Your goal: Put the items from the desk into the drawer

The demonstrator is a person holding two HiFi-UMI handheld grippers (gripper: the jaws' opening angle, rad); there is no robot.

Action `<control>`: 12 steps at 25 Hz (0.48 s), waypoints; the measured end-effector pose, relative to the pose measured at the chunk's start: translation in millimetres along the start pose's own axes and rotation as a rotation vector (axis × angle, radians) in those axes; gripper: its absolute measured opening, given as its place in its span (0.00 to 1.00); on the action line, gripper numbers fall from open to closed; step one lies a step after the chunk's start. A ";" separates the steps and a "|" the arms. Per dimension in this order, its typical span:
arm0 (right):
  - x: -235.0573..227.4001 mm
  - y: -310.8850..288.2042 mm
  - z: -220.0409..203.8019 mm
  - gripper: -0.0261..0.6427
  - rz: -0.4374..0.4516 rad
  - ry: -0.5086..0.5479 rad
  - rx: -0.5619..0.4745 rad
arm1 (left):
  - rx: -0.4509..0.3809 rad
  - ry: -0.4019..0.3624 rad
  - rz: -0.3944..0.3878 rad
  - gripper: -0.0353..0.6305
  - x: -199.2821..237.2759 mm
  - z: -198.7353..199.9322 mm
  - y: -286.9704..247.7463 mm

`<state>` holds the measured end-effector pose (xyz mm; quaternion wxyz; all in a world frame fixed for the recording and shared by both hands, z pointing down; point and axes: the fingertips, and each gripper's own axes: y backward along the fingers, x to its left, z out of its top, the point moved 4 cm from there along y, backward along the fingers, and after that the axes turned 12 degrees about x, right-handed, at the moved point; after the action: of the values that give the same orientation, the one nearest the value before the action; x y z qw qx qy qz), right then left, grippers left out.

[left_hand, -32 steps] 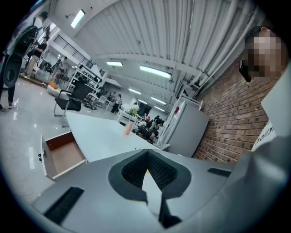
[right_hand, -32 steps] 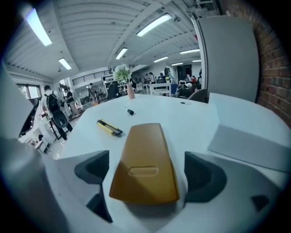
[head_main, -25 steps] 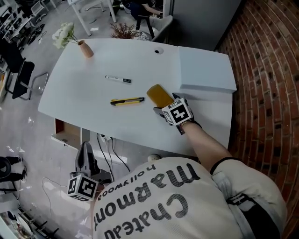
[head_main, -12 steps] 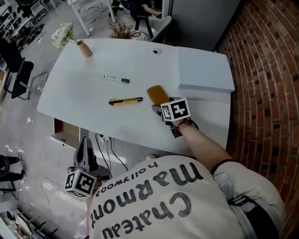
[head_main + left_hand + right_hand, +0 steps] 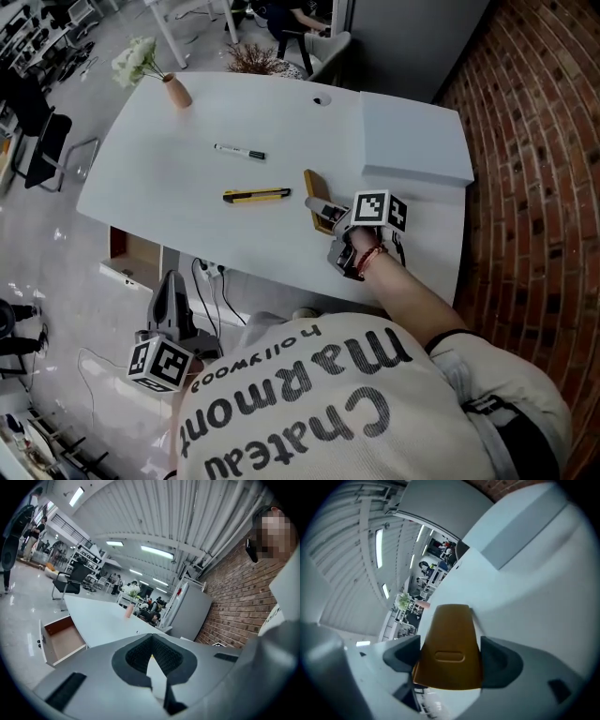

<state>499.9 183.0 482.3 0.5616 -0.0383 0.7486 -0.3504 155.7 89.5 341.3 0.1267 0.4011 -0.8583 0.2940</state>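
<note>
A mustard-brown case (image 5: 313,190) stands tilted on its edge just above the white desk (image 5: 187,211), gripped across its width by my right gripper (image 5: 322,210). In the right gripper view the case (image 5: 449,634) fills the gap between the pads of that gripper (image 5: 450,659), whose jaws have just been closing on it. A yellow utility knife (image 5: 256,196) and a marker pen (image 5: 239,151) lie flat further left. My left gripper (image 5: 172,292) hangs below the desk's front edge, jaws together and empty (image 5: 152,637). The drawer (image 5: 131,260) under the desk is pulled open (image 5: 61,639).
A pink vase with white flowers (image 5: 175,93) stands at the desk's far left corner. A raised white block (image 5: 412,136) takes the far right part. A brick wall (image 5: 534,187) runs along the right, and a black chair (image 5: 45,150) stands on the left.
The right gripper has rolled over and risen a little, turning the brown case from flat onto its edge. The left gripper stays where it was.
</note>
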 end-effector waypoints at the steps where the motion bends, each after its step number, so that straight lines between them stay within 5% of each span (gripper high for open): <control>1: 2.9 -1.2 -3.3 0.65 0.036 -0.037 0.003 | -0.002 0.001 0.005 0.06 1.4 -0.7 3.4; 5: 28.0 -3.1 -17.6 0.65 0.169 -0.136 0.021 | -0.026 0.013 0.020 0.06 13.4 -6.3 16.9; 12: 73.4 -43.9 -43.6 0.65 0.210 -0.063 0.117 | -0.031 0.087 0.072 0.06 51.1 -15.0 39.9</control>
<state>420.3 137.9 452.9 0.6199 0.0622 0.7085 -0.3315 91.9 87.4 360.3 0.1596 0.3548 -0.8703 0.3021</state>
